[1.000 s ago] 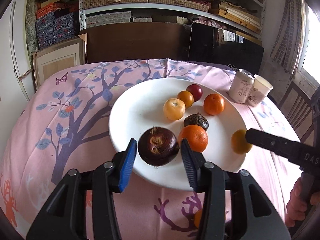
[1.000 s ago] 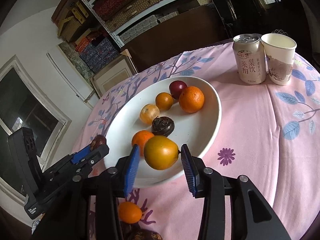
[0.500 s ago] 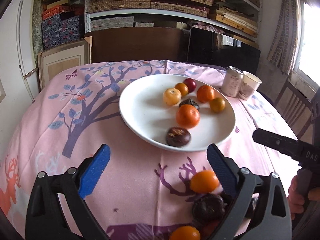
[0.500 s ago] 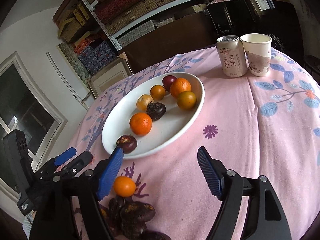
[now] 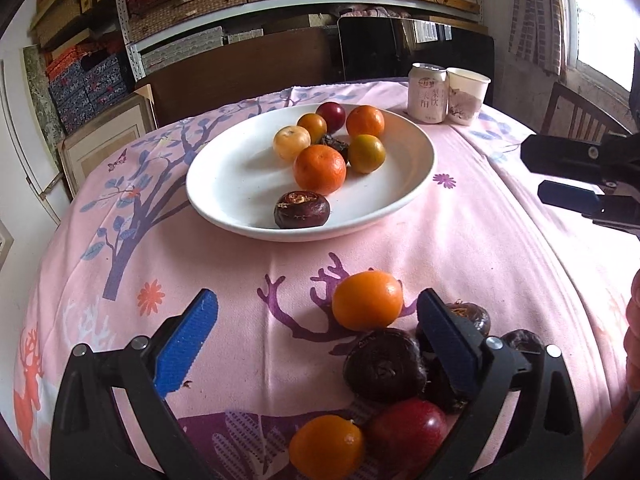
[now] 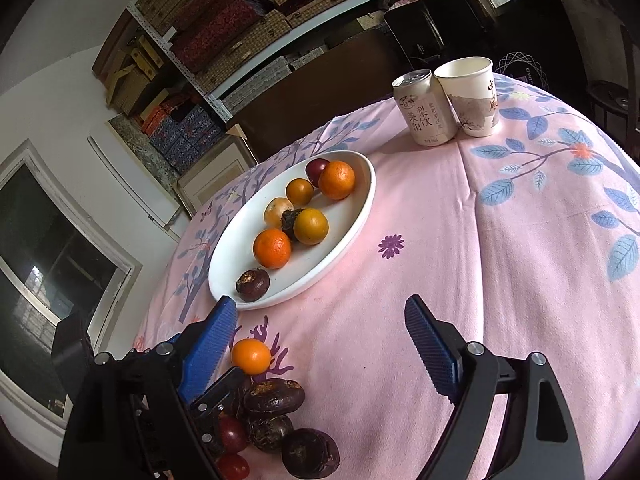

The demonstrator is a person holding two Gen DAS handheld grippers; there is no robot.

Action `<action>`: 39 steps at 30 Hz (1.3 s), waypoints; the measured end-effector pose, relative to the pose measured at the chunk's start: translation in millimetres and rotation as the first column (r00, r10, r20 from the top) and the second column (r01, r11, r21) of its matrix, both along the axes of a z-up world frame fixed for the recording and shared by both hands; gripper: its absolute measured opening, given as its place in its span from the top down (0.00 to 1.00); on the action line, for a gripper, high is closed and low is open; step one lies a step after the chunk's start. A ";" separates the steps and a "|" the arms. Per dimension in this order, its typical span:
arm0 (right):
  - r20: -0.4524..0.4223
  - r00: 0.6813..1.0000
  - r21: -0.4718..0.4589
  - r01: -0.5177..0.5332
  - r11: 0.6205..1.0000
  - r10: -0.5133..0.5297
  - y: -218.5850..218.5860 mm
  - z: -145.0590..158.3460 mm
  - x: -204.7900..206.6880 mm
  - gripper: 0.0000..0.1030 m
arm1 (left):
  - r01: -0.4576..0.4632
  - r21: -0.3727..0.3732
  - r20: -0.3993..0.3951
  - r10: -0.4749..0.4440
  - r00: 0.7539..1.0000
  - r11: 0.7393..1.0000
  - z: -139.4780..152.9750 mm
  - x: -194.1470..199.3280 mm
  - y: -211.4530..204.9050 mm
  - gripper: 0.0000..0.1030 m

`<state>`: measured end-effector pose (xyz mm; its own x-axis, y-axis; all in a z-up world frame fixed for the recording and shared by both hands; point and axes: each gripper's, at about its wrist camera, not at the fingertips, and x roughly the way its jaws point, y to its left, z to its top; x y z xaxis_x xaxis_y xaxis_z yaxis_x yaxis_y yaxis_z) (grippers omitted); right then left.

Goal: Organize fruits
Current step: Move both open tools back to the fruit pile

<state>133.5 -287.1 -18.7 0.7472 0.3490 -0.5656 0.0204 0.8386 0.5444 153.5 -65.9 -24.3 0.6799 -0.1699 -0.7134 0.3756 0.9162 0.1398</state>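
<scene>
Left gripper (image 5: 318, 340): I see my jaws spread wide after just opening, with nothing pressed between the pads; an orange fruit (image 5: 367, 300) sits on the cloth in the gap, nearer the right pad.
Right gripper (image 6: 320, 344): mine too has just been opening and grips nothing; only bare tablecloth (image 6: 500, 260) lies between its pads.
Loose pile (image 5: 384, 364): dark brown fruits, a red one and another orange one crowd at 5 o'clock in the left view; my right finger hides part of them, and the frame edge cuts the lowest.
Plate (image 5: 224, 184): white, at 12 o'clock beyond the pile, holding eight fruits; a dark fruit (image 5: 302, 209) sits nearest, and one small dark piece is mostly hidden behind the orange ones.
Can (image 6: 424, 110): farthest, at 1 o'clock, touching a paper cup (image 6: 472, 98); Chinese characters run down its label, the small print unreadable to me.
Cup writing: characters at its right edge, cut off by the curve.
</scene>
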 end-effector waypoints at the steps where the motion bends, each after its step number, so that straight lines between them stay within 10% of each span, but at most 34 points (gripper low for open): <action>1: -0.001 1.000 -0.005 -0.002 1.000 0.002 0.9 -0.1 0.2 0.16 | -0.005 0.020 0.002 0.005 1.000 1.000 -2.7 3.4 -1.9 0.05; 15: -0.009 1.000 -0.004 -0.016 1.000 0.016 3.3 -2.7 0.8 0.16 | -0.261 -0.132 -0.024 0.260 0.965 0.956 9.4 5.1 96.7 0.04; 23: -0.017 1.000 -0.003 -0.018 1.000 0.018 3.7 -3.8 1.0 0.16 | -0.147 -0.011 0.064 0.148 0.987 0.989 7.3 -15.2 59.6 0.05; 31: -0.022 0.999 -0.011 -0.024 1.000 0.024 5.7 -4.8 1.0 0.16 | -0.030 -0.065 0.103 0.036 0.994 0.997 19.2 -36.9 50.1 0.05; 39: -0.023 0.999 -0.006 -0.022 1.000 0.022 6.3 -5.2 0.8 0.15 | -0.098 -0.025 0.035 0.099 0.994 0.995 3.2 -23.3 60.9 0.04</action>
